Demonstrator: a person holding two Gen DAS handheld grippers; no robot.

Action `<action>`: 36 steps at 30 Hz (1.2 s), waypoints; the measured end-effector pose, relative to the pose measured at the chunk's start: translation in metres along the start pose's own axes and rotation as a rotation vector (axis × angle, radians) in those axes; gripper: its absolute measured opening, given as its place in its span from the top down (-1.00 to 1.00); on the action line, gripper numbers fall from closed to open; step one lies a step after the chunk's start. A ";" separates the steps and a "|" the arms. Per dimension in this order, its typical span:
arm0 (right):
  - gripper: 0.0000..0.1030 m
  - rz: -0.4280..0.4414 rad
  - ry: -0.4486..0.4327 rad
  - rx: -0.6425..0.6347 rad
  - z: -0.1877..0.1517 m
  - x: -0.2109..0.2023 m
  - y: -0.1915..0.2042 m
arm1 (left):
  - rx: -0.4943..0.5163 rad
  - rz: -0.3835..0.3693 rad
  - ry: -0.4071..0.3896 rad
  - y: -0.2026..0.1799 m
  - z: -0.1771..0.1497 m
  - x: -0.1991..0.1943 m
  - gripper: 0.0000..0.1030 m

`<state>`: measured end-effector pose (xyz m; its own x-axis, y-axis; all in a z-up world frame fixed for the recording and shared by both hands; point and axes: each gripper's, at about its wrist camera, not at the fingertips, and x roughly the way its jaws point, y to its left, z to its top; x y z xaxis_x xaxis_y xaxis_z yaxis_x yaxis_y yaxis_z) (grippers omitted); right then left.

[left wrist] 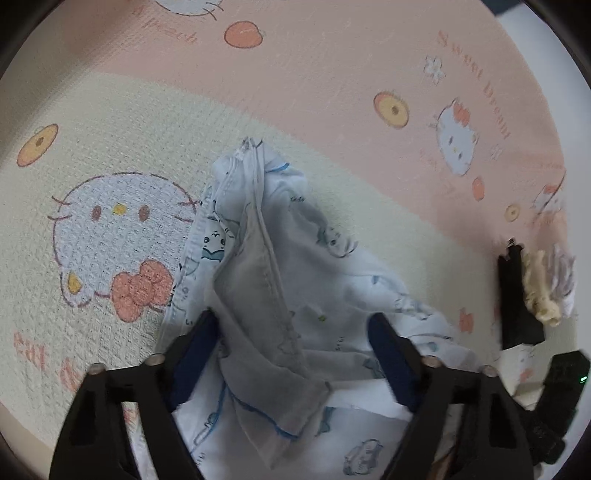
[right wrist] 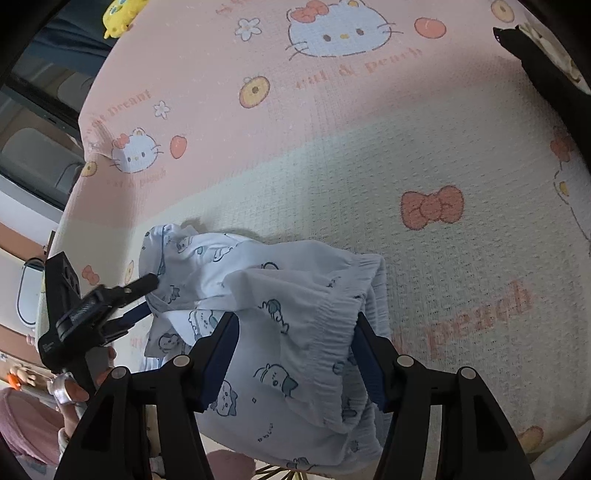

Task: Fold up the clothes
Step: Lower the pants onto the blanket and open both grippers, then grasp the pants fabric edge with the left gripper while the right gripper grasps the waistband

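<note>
Both hand-held grippers, left [left wrist: 291,354] and right [right wrist: 295,354], gape over the rumpled pyjama garment [right wrist: 280,317] at the bed's [right wrist: 406,155] near edge, poised to grab.

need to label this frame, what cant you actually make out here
- Garment: left wrist view, its near part runs under the left gripper and off the bottom edge; type unclear.
- Waistband: right wrist view, the right gripper covers its ends; jaws wide, contact unclear.
- Dark item with a pale bundle: left wrist view, blurred at the rim.
- Yellow toy: right wrist view, cut by the top edge.
</note>
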<state>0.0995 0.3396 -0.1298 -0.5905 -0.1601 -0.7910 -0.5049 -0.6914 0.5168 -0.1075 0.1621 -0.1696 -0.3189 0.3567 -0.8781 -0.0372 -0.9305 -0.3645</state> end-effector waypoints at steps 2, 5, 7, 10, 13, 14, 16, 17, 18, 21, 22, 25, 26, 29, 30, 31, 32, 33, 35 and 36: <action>-0.17 -0.004 0.000 -0.001 0.002 0.001 0.001 | 0.037 0.034 0.005 -0.003 -0.001 0.004 -0.27; -0.17 -0.043 -0.007 -0.033 0.003 0.003 0.006 | 0.115 0.095 0.000 -0.010 -0.005 0.006 -0.05; -0.08 -0.079 -0.010 -0.073 0.003 0.004 0.011 | 0.154 0.136 -0.001 -0.012 -0.008 0.007 0.04; 0.31 -0.164 -0.011 -0.143 0.002 0.009 0.020 | 0.169 0.168 -0.018 -0.010 -0.012 0.006 0.33; 0.58 -0.224 -0.012 -0.198 0.001 0.013 0.023 | 0.116 0.161 -0.060 0.003 -0.011 0.000 0.68; 0.63 -0.236 -0.018 -0.212 0.001 0.013 0.024 | 0.109 0.157 -0.070 0.007 -0.011 -0.003 0.73; 0.64 -0.252 -0.035 -0.229 0.002 0.011 0.025 | 0.106 0.165 -0.086 0.013 -0.009 -0.007 0.80; 0.65 -0.256 -0.045 -0.232 0.003 0.009 0.025 | 0.112 0.184 -0.093 0.017 -0.007 -0.009 0.81; 0.65 -0.259 -0.055 -0.235 0.003 0.007 0.025 | 0.113 0.188 -0.094 0.022 -0.004 -0.010 0.81; 0.66 -0.253 -0.055 -0.206 0.006 0.002 0.017 | 0.098 0.174 -0.083 0.039 0.007 -0.014 0.82; 0.66 -0.251 -0.055 -0.195 0.006 0.000 0.015 | 0.086 0.171 -0.076 0.045 0.011 -0.013 0.81; 0.66 -0.245 -0.054 -0.165 0.009 -0.004 0.007 | 0.085 0.181 -0.073 0.055 0.019 -0.014 0.82; 0.66 -0.243 -0.054 -0.154 0.010 -0.006 0.004 | 0.082 0.177 -0.071 0.058 0.021 -0.015 0.81; 0.66 -0.241 -0.047 -0.138 0.011 -0.008 -0.002 | 0.066 0.154 -0.067 0.068 0.025 -0.018 0.81; 0.66 -0.244 -0.040 -0.144 0.010 -0.008 -0.002 | 0.056 0.139 -0.066 0.071 0.025 -0.019 0.81; 0.66 -0.246 -0.032 -0.146 0.010 -0.006 -0.003 | 0.054 0.121 -0.069 0.073 0.024 -0.021 0.81; 0.66 -0.248 -0.024 -0.148 0.009 -0.005 -0.003 | 0.052 0.104 -0.074 0.075 0.022 -0.023 0.81; 0.65 -0.249 -0.014 -0.150 0.008 -0.003 -0.004 | 0.050 0.091 -0.093 0.077 0.020 -0.026 0.81; 0.65 -0.244 -0.012 -0.147 0.008 -0.001 -0.005 | 0.036 0.048 -0.122 0.082 0.016 -0.033 0.81; 0.64 -0.231 -0.009 -0.144 0.007 -0.001 -0.006 | 0.012 -0.013 -0.132 0.087 0.013 -0.036 0.81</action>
<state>0.0987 0.3494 -0.1297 -0.4760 0.0199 -0.8792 -0.5325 -0.8022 0.2701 -0.1119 0.0673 -0.1651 -0.4401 0.3553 -0.8246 -0.0531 -0.9271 -0.3711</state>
